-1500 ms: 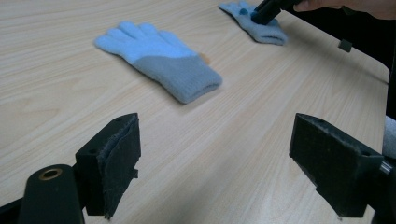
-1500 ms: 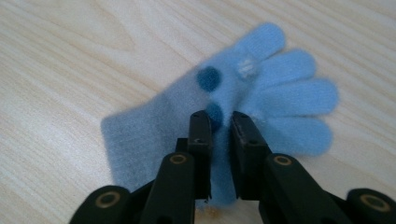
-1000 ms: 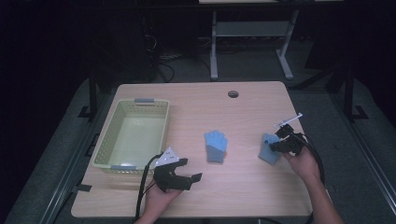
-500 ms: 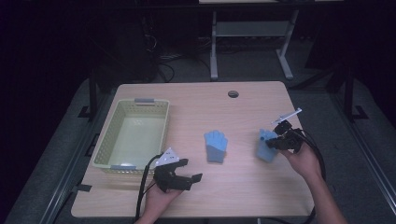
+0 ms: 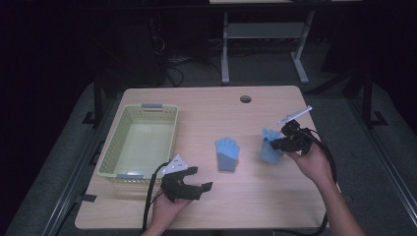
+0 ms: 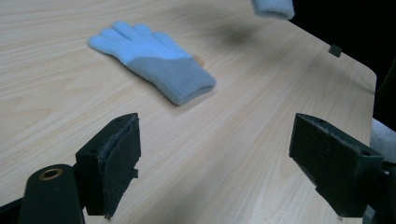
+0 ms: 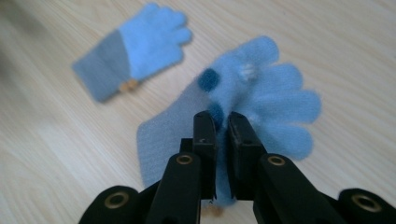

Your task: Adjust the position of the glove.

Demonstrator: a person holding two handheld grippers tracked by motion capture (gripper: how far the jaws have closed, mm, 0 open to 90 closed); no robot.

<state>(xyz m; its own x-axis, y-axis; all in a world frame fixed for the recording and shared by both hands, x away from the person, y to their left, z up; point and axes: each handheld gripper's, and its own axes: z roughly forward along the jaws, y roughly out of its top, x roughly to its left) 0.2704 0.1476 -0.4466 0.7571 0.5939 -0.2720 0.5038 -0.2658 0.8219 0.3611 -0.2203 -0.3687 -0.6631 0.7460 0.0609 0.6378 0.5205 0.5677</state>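
Two blue knitted gloves with grey cuffs are in view. One glove (image 5: pixel 227 153) (image 6: pixel 154 61) (image 7: pixel 133 46) lies flat near the table's middle. The other glove (image 5: pixel 269 146) (image 7: pixel 261 98) hangs off the tabletop, pinched at its palm by my right gripper (image 5: pixel 276 142) (image 7: pixel 222 122), whose jaws are shut on it; its cuff edge (image 6: pixel 273 8) shows at the top of the left gripper view. My left gripper (image 5: pixel 196 179) (image 6: pixel 215 154) rests near the front edge with its jaws wide apart and nothing between them, pointing toward the flat glove.
A pale green plastic basket (image 5: pixel 113 152) with nothing in it stands at the table's left. A round cable hole (image 5: pixel 245 99) sits near the far edge. Cables trail from both grippers off the front of the wooden table (image 5: pixel 255 196).
My right gripper has risen and drifted slightly left, lifting the pinched glove higher off the table. The left gripper and the other glove have stayed put.
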